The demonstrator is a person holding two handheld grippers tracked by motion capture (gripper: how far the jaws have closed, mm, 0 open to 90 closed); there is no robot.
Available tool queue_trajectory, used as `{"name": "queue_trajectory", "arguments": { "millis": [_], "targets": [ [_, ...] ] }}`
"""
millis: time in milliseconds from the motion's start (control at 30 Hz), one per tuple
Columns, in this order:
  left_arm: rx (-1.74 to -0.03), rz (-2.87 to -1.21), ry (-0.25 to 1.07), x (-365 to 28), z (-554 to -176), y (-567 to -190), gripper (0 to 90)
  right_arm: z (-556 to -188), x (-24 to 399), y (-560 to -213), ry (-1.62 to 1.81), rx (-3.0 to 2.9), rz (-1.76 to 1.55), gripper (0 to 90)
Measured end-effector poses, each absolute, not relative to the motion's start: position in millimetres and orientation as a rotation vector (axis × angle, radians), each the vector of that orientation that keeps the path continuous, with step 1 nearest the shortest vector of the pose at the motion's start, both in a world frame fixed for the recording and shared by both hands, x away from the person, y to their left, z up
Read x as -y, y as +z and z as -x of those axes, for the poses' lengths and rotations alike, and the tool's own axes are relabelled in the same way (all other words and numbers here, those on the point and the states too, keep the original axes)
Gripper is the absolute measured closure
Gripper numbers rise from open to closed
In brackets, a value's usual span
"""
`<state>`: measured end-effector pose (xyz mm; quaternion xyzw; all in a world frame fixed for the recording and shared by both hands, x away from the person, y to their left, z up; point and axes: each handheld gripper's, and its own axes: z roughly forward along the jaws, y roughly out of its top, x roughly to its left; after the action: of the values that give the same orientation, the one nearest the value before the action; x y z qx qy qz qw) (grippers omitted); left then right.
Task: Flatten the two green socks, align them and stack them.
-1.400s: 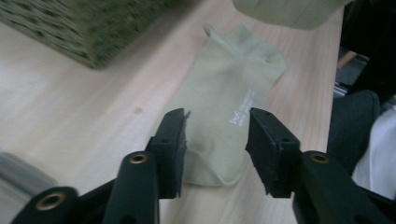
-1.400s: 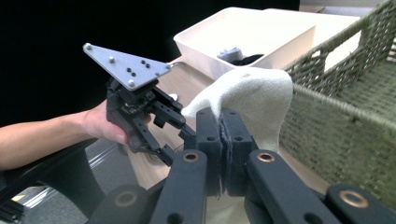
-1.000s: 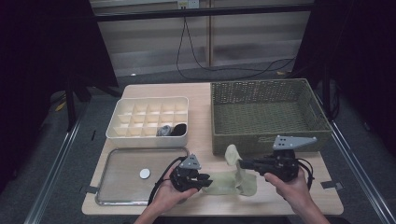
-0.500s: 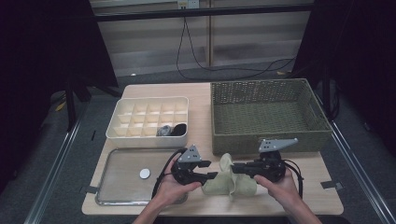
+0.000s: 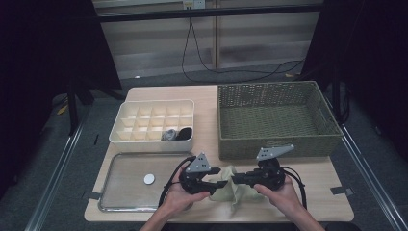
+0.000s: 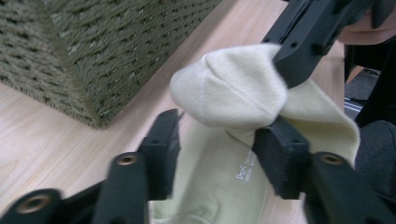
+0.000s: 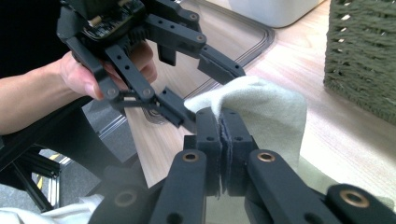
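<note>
My right tongs [image 7: 223, 140] pinch the sock [image 7: 261, 105]; left tongs [image 6: 217, 151], just opened wider and spread at nine o'clock, should close squarely on its toe.

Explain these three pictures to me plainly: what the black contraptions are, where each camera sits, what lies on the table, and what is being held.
A person holds two hand-worked grasping tools. One camera looks down from above; the other two ride on the tools. The right tool is shut on a pale green sock. The left tool has just been opening; the sock's bunched end sits between its jaws, one pad touching it, without a clamp. On the wooden table stand a wicker basket, a white divided box with dark items inside, and a metal tray with a small white disc.
</note>
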<state>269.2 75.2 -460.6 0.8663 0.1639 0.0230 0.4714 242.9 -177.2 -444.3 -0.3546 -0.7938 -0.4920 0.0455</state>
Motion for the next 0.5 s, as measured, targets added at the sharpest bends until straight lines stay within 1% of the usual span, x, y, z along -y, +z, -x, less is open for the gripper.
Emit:
{"name": "queue_trajectory", "arguments": {
  "millis": [67,200,300,400,500],
  "targets": [
    [-0.389,-2.119,0.061,-75.7,-268.3,-460.2,57.3,-243.0,177.4,-445.6,-1.502,2.425,1.083,87.8],
    [-0.371,-2.116,0.058,-76.0,-267.4,-460.0,72.0,-242.2,177.9,-447.1,-1.490,2.429,1.083,87.8],
    [-0.358,-2.127,0.036,-76.5,-268.6,-460.0,80.4,-241.7,179.2,-447.3,-1.484,2.429,1.088,87.8],
    [-0.369,-2.119,0.009,-76.8,-269.9,-459.7,86.0,-242.5,182.6,-444.6,-1.507,2.417,1.101,87.6],
    [-0.368,-2.120,-0.007,-76.7,-269.6,-459.2,87.6,-243.0,185.7,-443.6,-1.512,2.421,1.109,87.1]
  ]
}}
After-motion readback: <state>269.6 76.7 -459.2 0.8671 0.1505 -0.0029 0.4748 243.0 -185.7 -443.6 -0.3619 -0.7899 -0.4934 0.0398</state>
